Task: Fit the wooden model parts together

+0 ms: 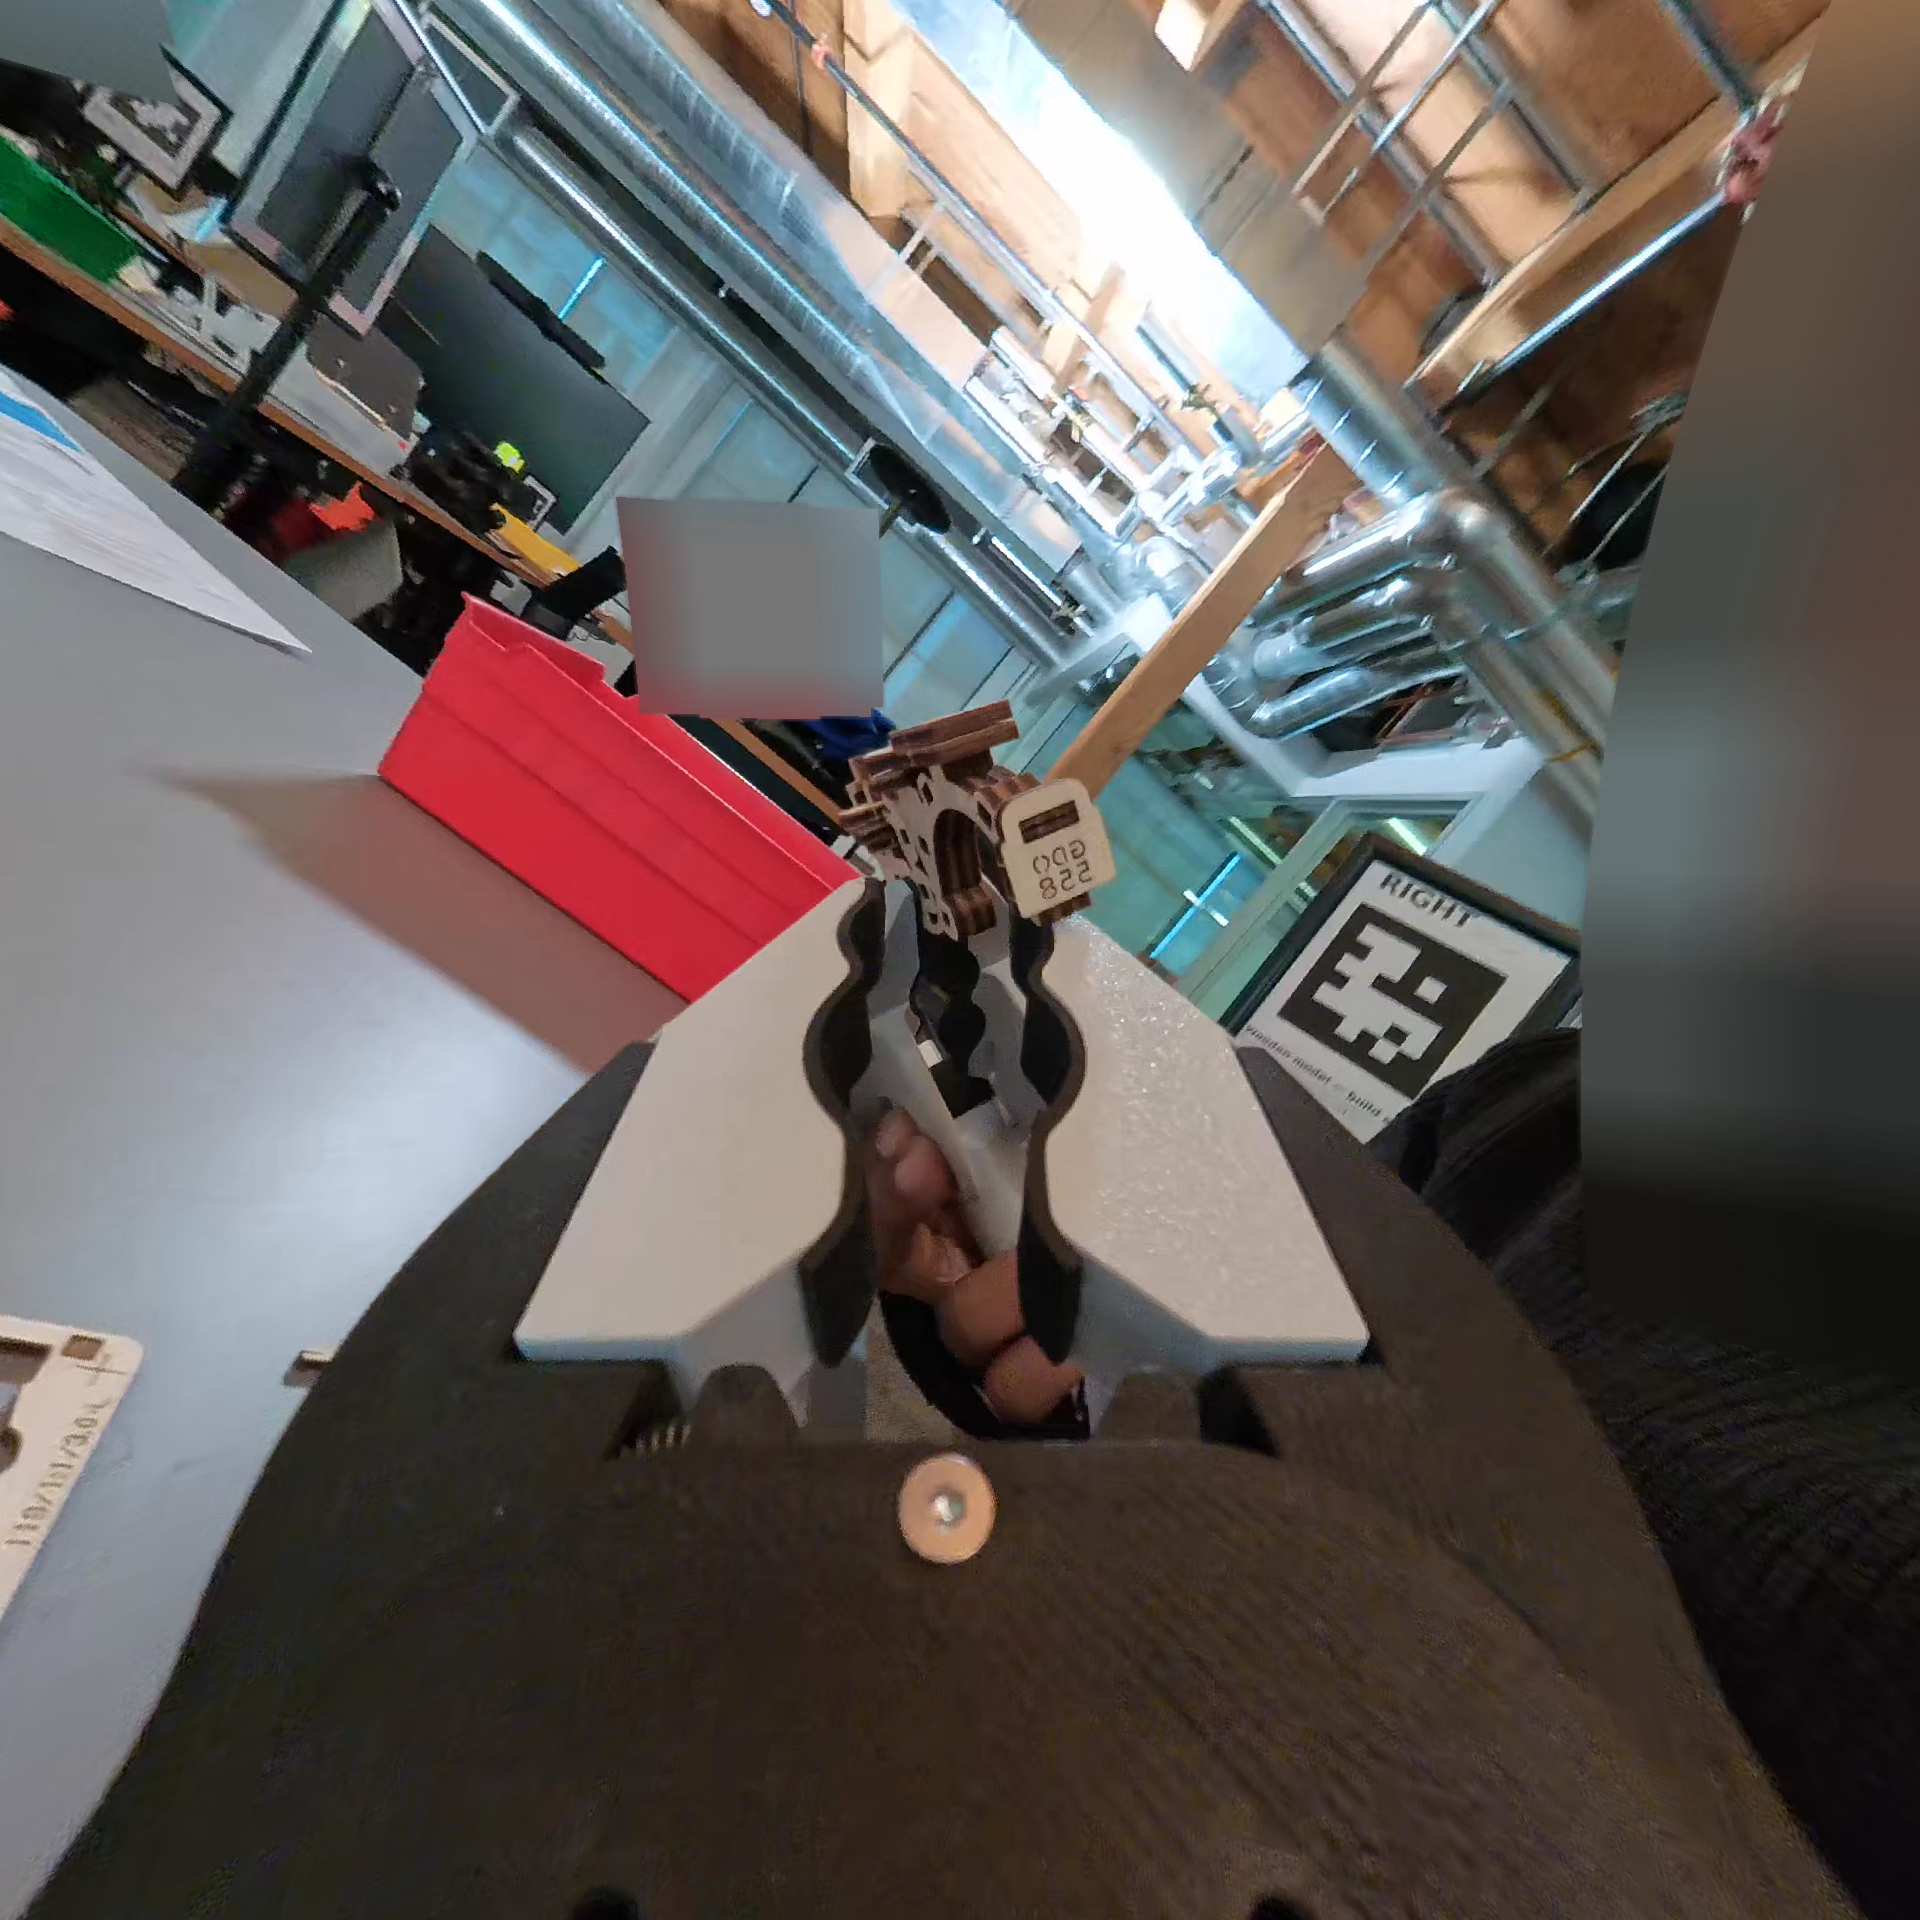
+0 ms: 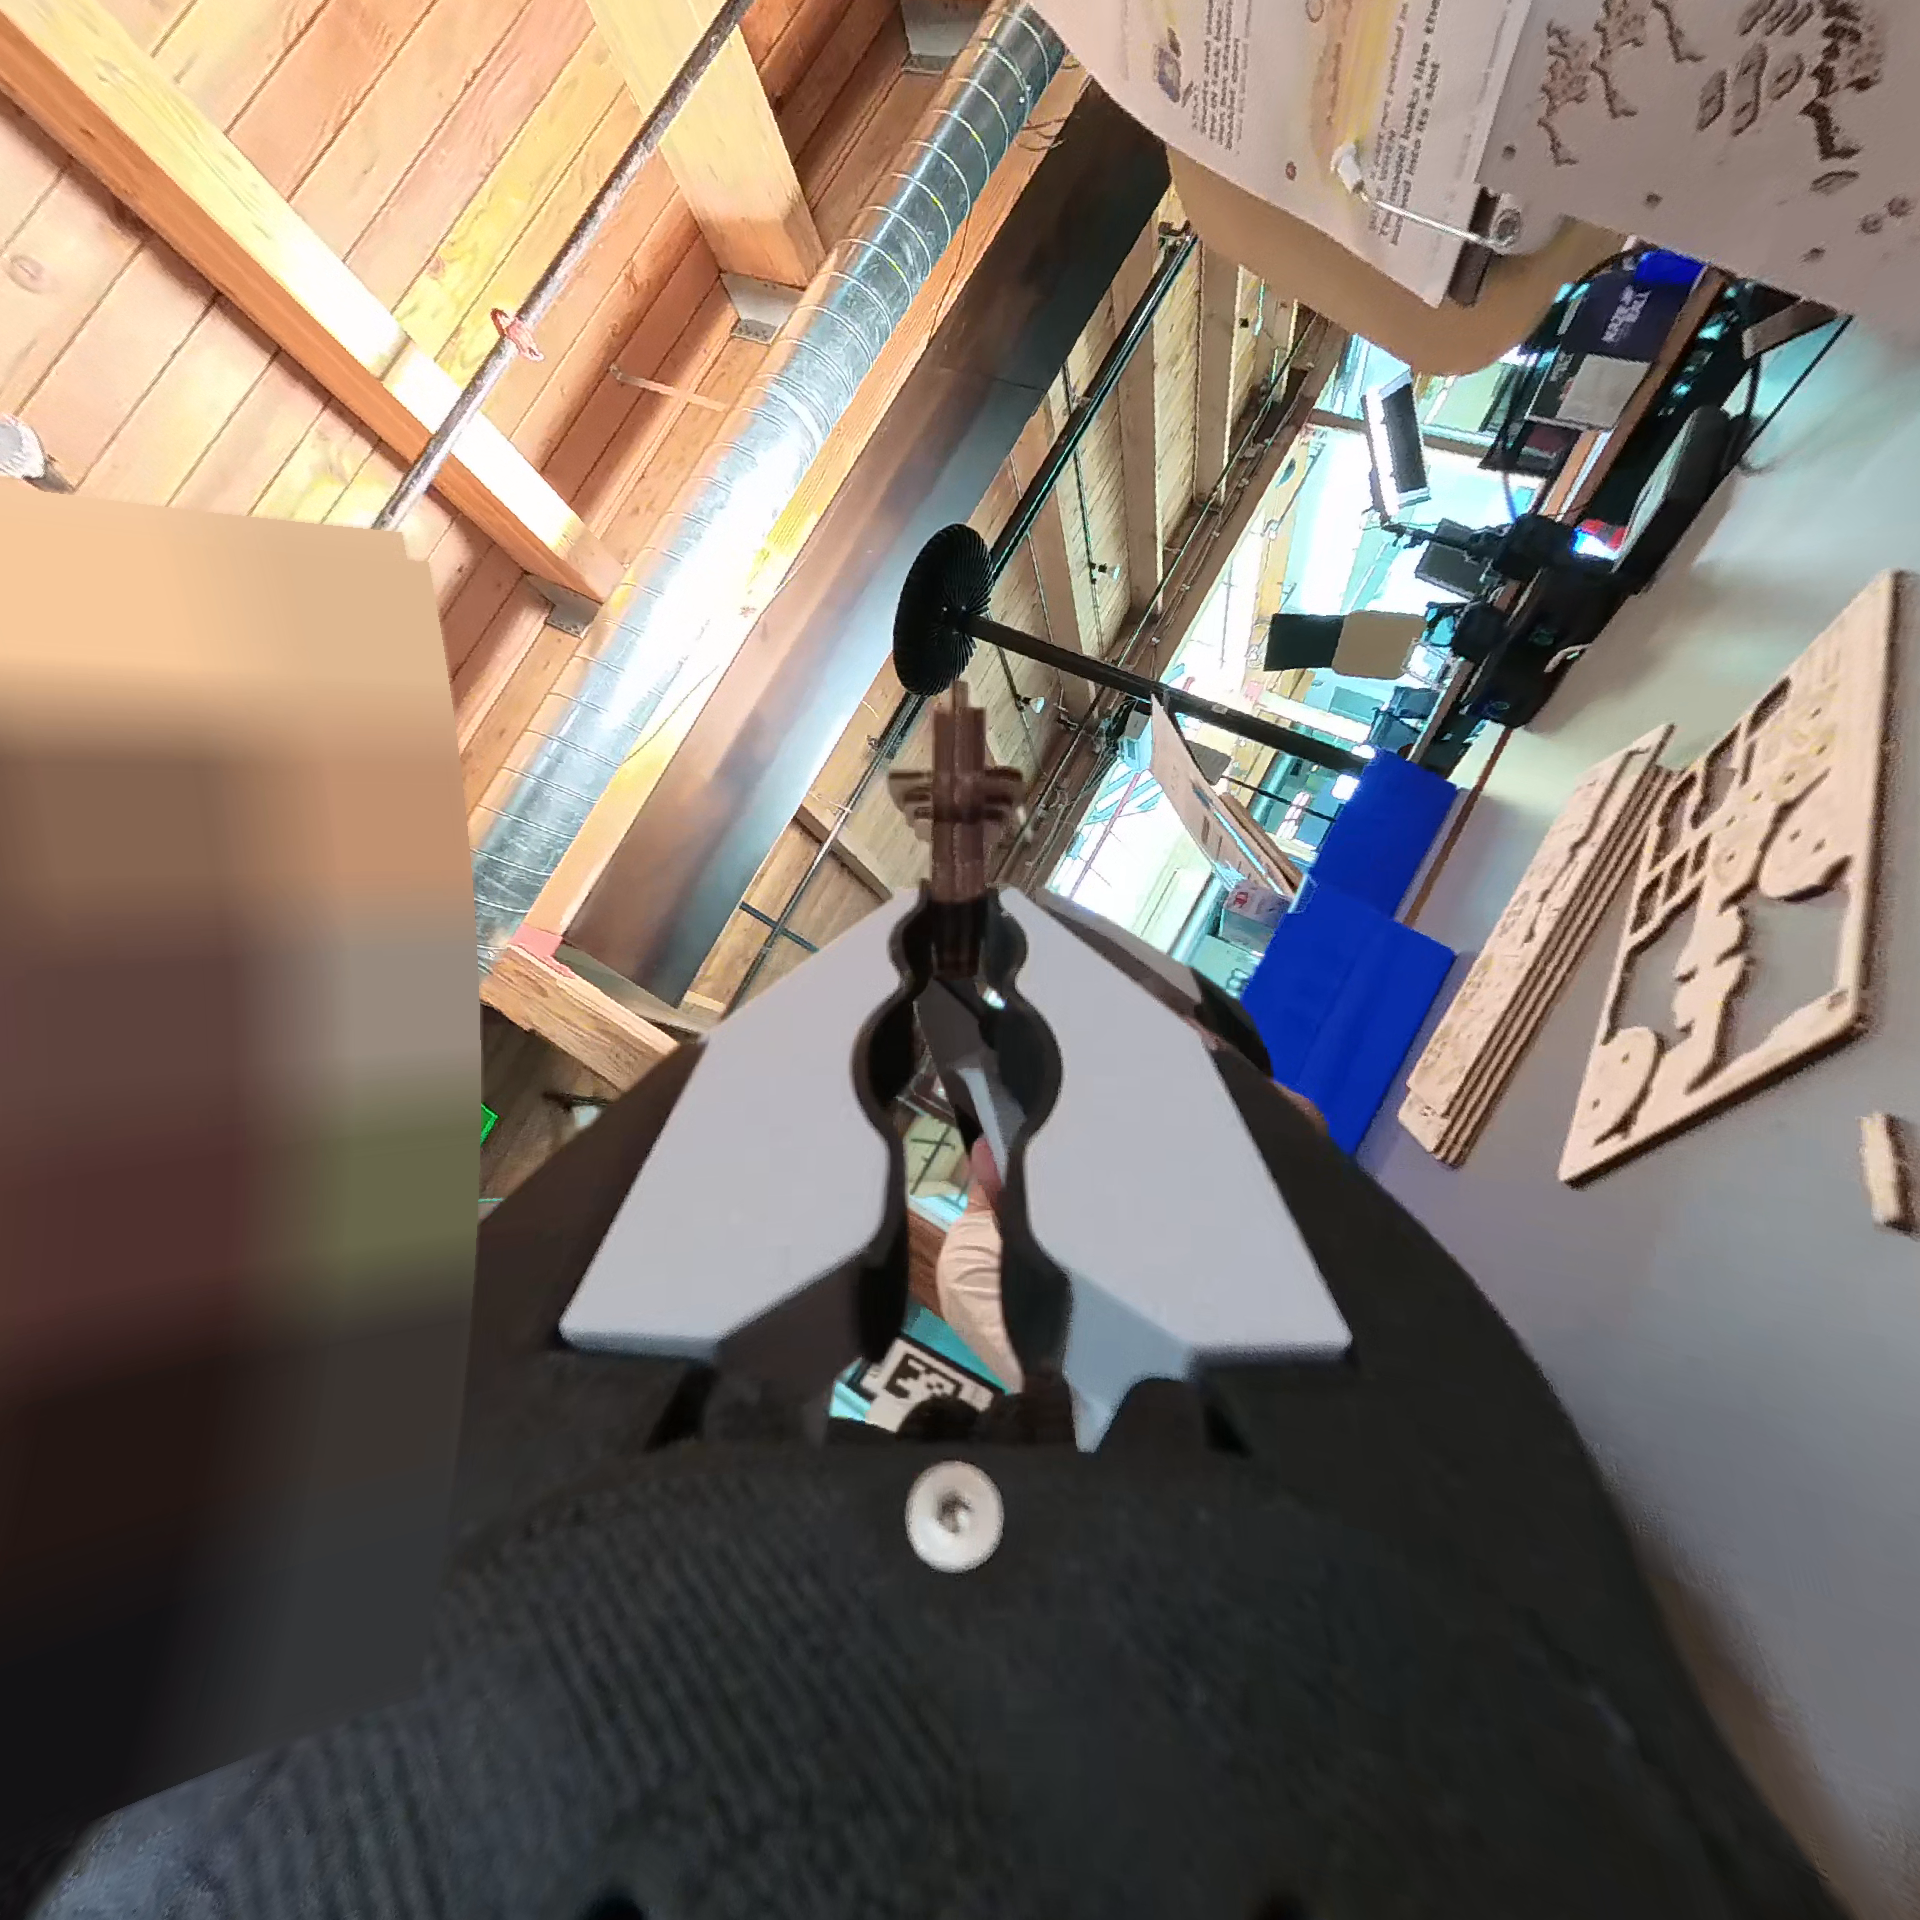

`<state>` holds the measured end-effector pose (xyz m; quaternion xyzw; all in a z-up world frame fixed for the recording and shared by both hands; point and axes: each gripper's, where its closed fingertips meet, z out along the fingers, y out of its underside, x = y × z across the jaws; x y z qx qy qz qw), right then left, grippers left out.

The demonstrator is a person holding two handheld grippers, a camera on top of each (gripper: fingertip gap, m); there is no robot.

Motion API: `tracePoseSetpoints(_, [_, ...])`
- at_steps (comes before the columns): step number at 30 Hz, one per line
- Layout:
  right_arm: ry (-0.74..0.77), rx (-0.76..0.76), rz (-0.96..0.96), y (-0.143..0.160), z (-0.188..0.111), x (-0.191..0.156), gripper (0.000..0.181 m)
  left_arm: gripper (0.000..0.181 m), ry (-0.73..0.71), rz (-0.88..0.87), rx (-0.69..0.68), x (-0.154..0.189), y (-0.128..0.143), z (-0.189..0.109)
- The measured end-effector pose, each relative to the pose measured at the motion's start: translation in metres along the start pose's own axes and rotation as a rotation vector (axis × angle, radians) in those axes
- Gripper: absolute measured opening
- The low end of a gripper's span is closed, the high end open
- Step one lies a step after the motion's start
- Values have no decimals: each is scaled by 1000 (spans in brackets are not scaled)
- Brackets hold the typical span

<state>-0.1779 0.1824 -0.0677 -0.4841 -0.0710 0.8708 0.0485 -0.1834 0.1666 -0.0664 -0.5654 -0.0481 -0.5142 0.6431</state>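
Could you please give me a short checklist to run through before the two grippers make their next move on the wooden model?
1. Left gripper shut on the wooden model assembly: ok.
2. Right gripper shut on the same assembly, its jaws closed on the dark wood: ok.
3. Assembly lifted off the grey table: ok.
4. Pale wooden tag piece fully seated against the assembly: cannot tell.
5. Spare laser-cut part sheets lying flat on the table, apart from both grippers: ok.
6. Red bin out of the working path: ok, it sits behind and to the side.
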Motion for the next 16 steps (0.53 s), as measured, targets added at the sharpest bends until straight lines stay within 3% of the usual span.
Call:
tracePoseSetpoints(10, [-39, 13, -19, -2, 1, -6, 8, 26, 6, -138, -39, -8, 12, 4])
tracePoseSetpoints(16, [-100, -40, 37, 2, 3, -13, 8, 33, 146, -268, -66, 2, 8, 1])
